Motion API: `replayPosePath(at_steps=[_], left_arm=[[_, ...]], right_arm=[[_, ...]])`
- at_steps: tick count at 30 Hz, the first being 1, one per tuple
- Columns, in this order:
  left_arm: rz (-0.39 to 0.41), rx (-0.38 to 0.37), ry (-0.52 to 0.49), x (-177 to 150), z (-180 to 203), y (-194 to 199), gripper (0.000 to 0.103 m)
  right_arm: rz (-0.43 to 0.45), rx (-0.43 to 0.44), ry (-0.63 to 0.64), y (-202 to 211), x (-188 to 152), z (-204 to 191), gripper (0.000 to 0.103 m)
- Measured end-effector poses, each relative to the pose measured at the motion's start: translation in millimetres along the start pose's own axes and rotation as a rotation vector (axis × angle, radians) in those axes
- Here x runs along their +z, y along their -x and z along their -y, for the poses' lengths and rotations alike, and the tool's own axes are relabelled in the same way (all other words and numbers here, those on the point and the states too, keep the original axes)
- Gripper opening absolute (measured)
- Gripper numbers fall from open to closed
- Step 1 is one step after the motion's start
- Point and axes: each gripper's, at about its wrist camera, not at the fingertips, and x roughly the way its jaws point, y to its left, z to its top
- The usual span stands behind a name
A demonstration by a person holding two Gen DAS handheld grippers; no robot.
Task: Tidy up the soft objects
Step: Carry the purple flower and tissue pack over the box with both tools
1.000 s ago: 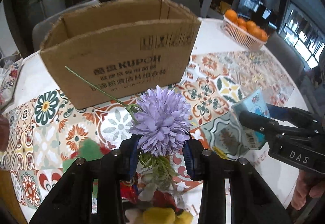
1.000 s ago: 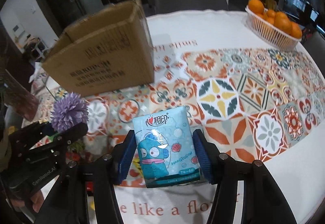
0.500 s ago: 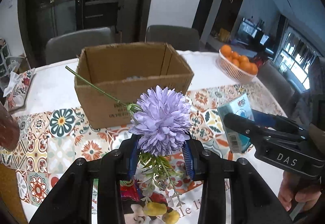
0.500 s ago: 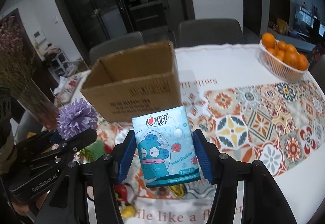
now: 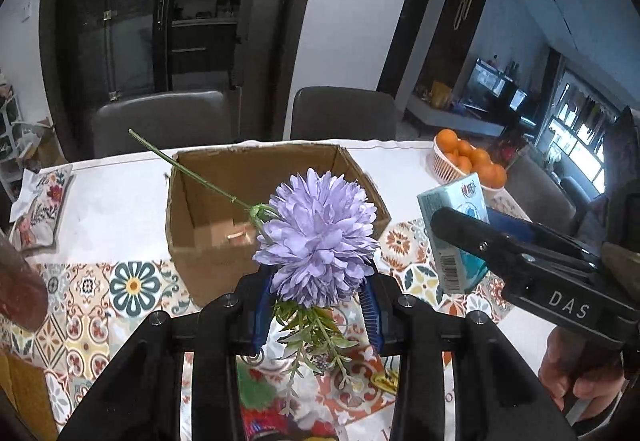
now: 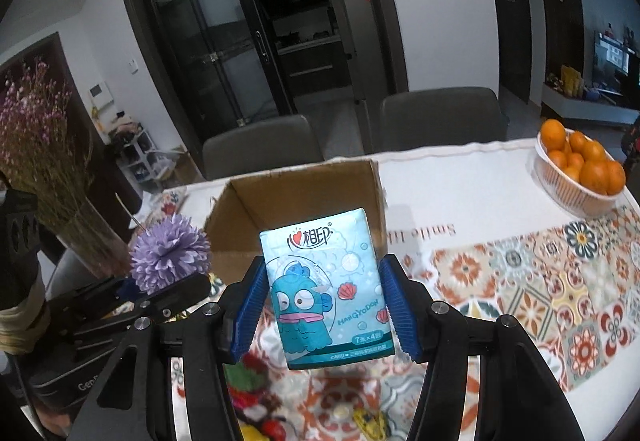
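My left gripper is shut on a purple artificial flower, held in the air, its green stem pointing back left over the open cardboard box. My right gripper is shut on a light blue tissue pack with a cartoon fish, also raised, in front of the box. In the left wrist view the tissue pack and right gripper are at the right. In the right wrist view the flower and left gripper are at the left. The box inside looks mostly bare.
A white basket of oranges stands at the table's back right. A vase of dried purple flowers is at the left. Small colourful soft items lie on the patterned tablecloth below the grippers. Grey chairs stand behind the table.
Both grippers have risen well above the table with their objects, so the box now shows from above with its inside visible. Both grips are unchanged.
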Motion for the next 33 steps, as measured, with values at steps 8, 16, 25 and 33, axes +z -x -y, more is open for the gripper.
replayPosePath(at_steps=[8,16,25,33], left_arm=[[0.0,0.008,0.0,31,-12,-18,0.037],[-0.028,0.006,0.01,53,-25,-42,0.037],[-0.122,-0.036,0.067,66,-39,-87,0.038],[-0.203,-0.01,0.061,64,-45,-123,0.046]], right_arm=[[-0.001,0.026,-0.001,-24,33,-2,0.058],[-0.033,0.043,0.001,-53,57,0,0.058],[-0.113,0.065,-0.023,-92,80,3,0.058],[-0.197,0.057,-0.029,-133,83,5,0.058]])
